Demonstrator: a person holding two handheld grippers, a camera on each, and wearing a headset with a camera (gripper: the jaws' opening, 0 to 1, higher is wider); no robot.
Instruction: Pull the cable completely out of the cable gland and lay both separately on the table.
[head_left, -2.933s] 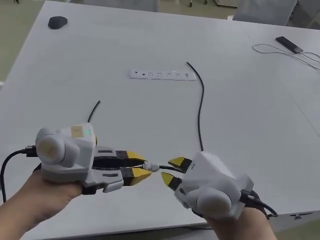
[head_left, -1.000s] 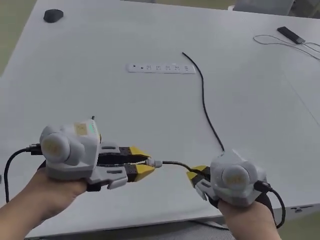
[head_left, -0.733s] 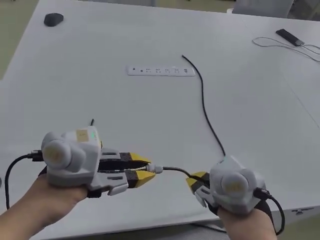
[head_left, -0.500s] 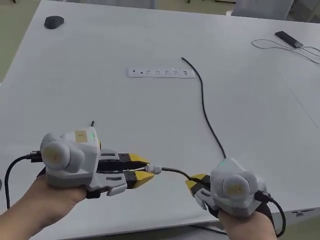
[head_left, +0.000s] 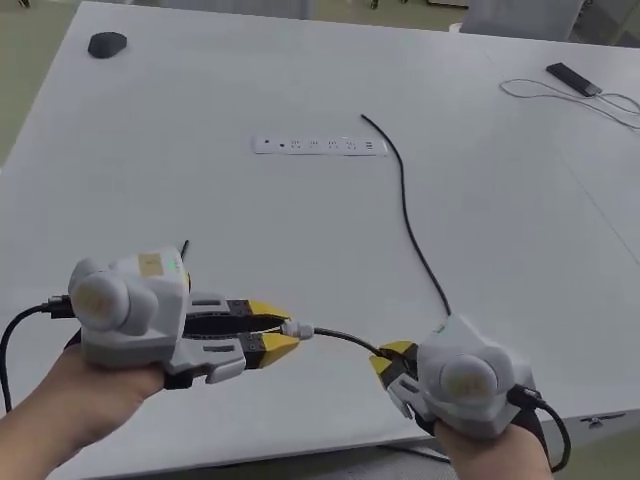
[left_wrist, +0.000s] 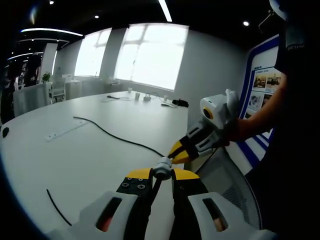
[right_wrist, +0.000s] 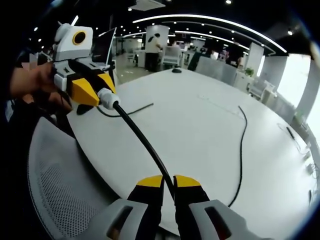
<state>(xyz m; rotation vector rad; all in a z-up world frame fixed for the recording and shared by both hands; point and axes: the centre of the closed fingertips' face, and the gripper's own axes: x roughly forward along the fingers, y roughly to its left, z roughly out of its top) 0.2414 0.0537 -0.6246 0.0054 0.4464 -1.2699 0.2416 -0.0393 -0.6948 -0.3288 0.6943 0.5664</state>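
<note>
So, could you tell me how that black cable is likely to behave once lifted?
Probably floppy: the cable lies in a loose curve across the table and bends gently between the left gripper and right gripper. It looks thin, so likely light; its long tail may drag along.

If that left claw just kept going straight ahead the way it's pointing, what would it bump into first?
Probably the right claw, which faces it across the short stretch of black cable between them; depth is unclear, so it might slip past.
</note>
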